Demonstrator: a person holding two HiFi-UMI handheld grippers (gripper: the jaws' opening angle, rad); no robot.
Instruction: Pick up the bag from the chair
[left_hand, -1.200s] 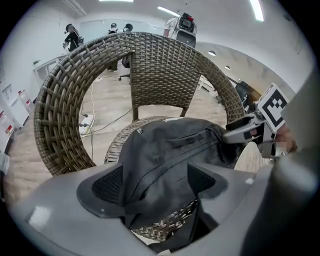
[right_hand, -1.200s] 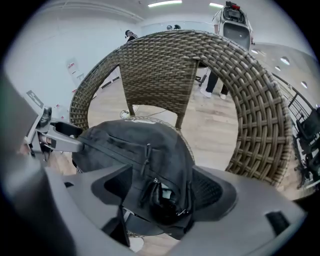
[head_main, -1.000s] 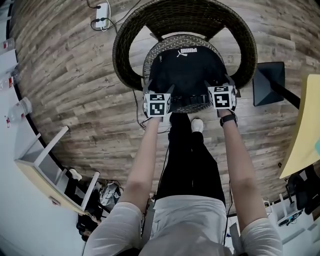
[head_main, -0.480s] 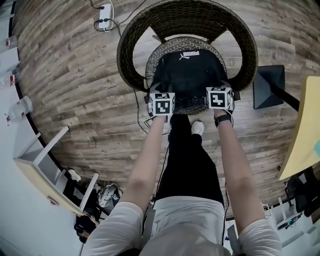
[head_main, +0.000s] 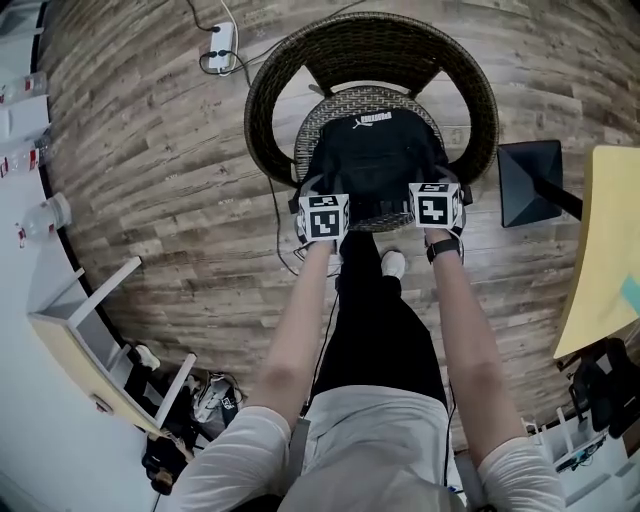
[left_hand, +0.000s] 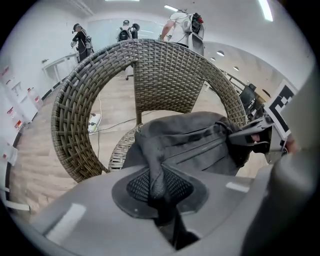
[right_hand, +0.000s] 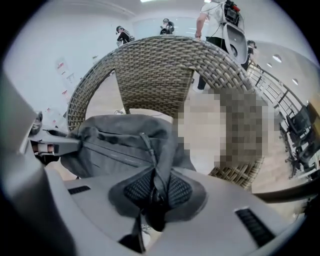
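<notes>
A black bag (head_main: 372, 158) lies on the seat of a round wicker chair (head_main: 268, 92). My left gripper (head_main: 312, 190) is at the bag's front left corner and my right gripper (head_main: 441, 183) at its front right corner. The jaws of both have just been closing and now pinch folds of the bag's fabric. In the left gripper view the bag (left_hand: 197, 145) bunches up from the jaws (left_hand: 158, 187), with the right gripper (left_hand: 260, 137) across it. In the right gripper view a fold of the bag (right_hand: 125, 140) runs into the jaws (right_hand: 155, 192).
The chair's tall curved back (left_hand: 165, 75) rises behind the bag. A power strip (head_main: 222, 47) with cables lies on the wood floor at the back left. A black stand base (head_main: 530, 180) and a yellow tabletop (head_main: 610, 250) are at the right. A white shelf (head_main: 90, 330) stands at the left.
Both grippers have gone from open to shut on the bag's front corners and have risen. The bag's front edge is pulled up and gathered inward.
</notes>
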